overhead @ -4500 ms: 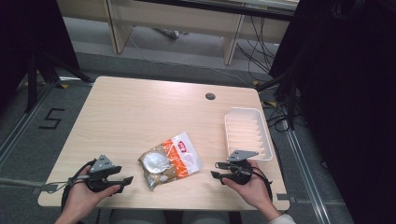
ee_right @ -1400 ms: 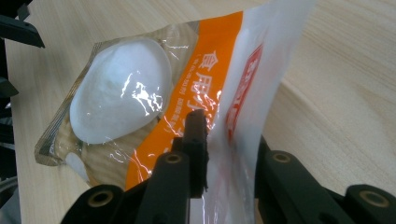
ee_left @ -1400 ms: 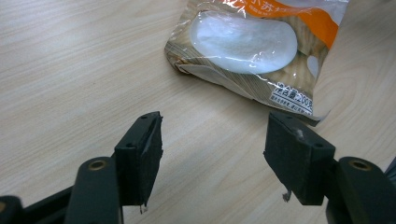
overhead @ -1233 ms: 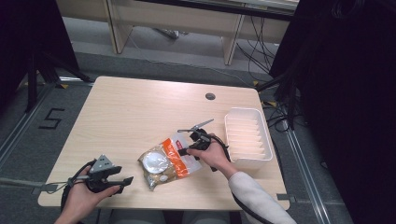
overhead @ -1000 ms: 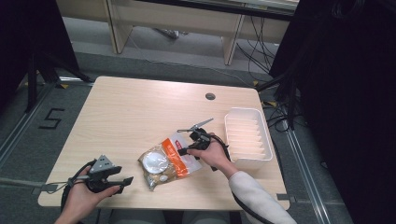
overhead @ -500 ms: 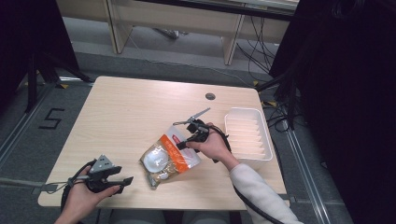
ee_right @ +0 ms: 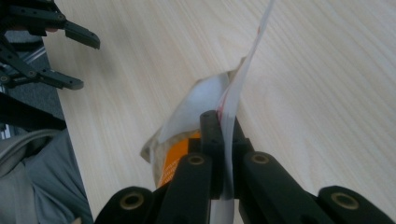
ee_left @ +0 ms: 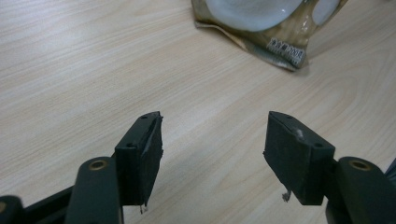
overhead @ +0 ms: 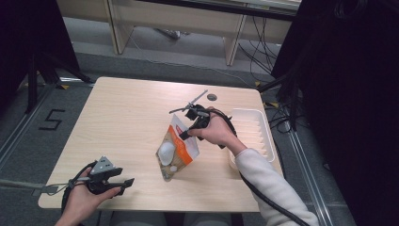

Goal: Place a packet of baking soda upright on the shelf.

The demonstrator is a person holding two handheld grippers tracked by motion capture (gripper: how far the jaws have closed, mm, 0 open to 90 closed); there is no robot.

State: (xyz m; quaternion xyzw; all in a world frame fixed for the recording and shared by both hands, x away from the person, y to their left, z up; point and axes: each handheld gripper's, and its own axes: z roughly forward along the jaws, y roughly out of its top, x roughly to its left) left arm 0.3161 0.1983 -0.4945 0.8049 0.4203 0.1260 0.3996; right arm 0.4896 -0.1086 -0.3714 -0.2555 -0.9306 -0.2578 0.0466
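Right gripper (overhead: 184,135) has gone from the table's near right edge to the orange snack bag (overhead: 178,148) and now has its top edge lifted, bag tilted up where it lay flat 4.5 s ago; left gripper (overhead: 123,182) hasn't shifted, parked at the near left corner.

Right gripper view: jaws pressed together on the bag's thin top seal (ee_right: 229,116), film running edge-on between the pads; bag body hangs below, orange panel and pale contents (ee_right: 196,105) visible. High view: bag sits mid-table, bottom end looks to be still on the wood, white ribbed tray (overhead: 254,136) just to its right. Left gripper (ee_left: 212,149): jaws spread wide, nothing between them, bag's lower corner (ee_left: 280,49) well ahead.

Risks, my read:
- pinch is on slick film only; contents weigh the low end, so seal could slide out on a fast lift
- bag will swing once clear of the table; could clip the tray rim if carried that way
- hard jerk may tear the seal
- left gripper too far off to catch it
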